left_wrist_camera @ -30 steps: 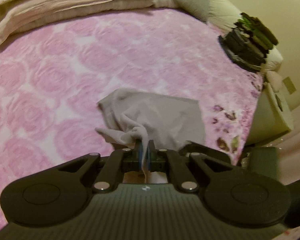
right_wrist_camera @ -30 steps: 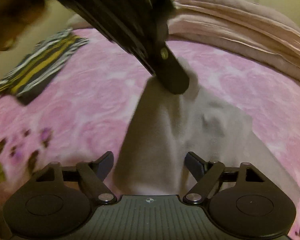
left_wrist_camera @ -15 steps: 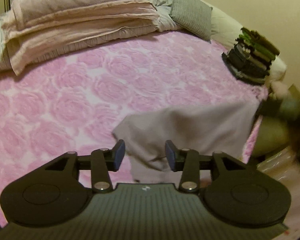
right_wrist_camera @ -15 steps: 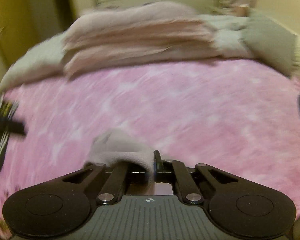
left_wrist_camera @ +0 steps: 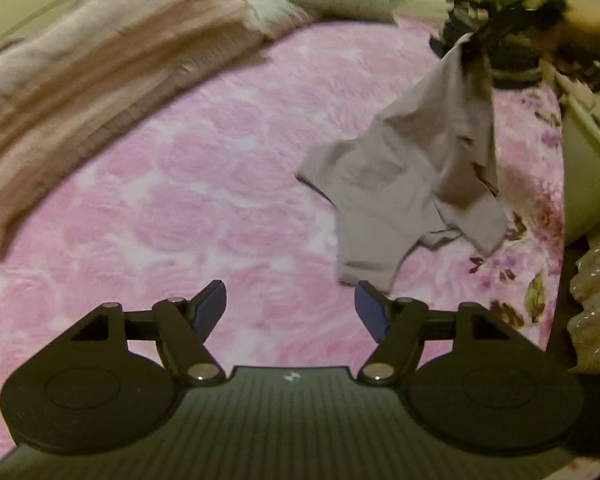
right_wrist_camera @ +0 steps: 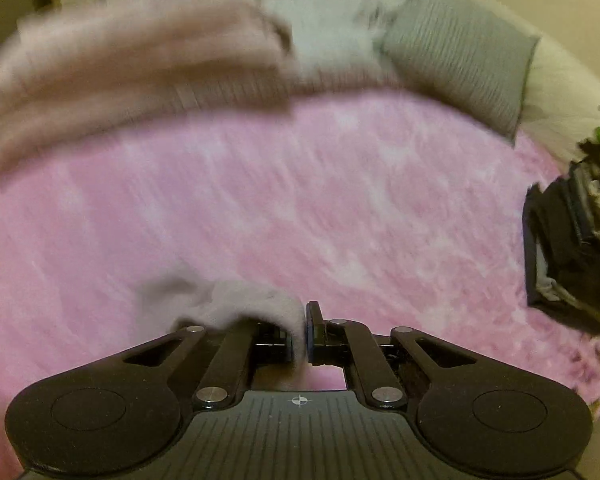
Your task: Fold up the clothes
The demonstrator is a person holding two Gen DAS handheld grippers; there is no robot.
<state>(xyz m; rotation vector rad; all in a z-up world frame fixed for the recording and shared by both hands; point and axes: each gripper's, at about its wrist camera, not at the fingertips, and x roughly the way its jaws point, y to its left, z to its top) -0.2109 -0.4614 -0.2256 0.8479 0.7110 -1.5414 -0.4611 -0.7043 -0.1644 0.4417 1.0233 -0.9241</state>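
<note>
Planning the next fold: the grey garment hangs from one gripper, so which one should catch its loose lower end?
Probably the left gripper. Its fingers are open and empty, with the grey garment's lower hem just ahead on the pink bedspread. The right gripper is shut on the top corner.

left gripper [left_wrist_camera: 290,306]: matte black linkage arms, blue pads on the fingers [left_wrist_camera: 210,304], silver pivot screws, two round black discs either side, ribbed dark grey body with small white crosshair mark at centre
right gripper [right_wrist_camera: 304,330]: same build, blue pad edges, silver screws, crosshair mark on ribbed body
</note>
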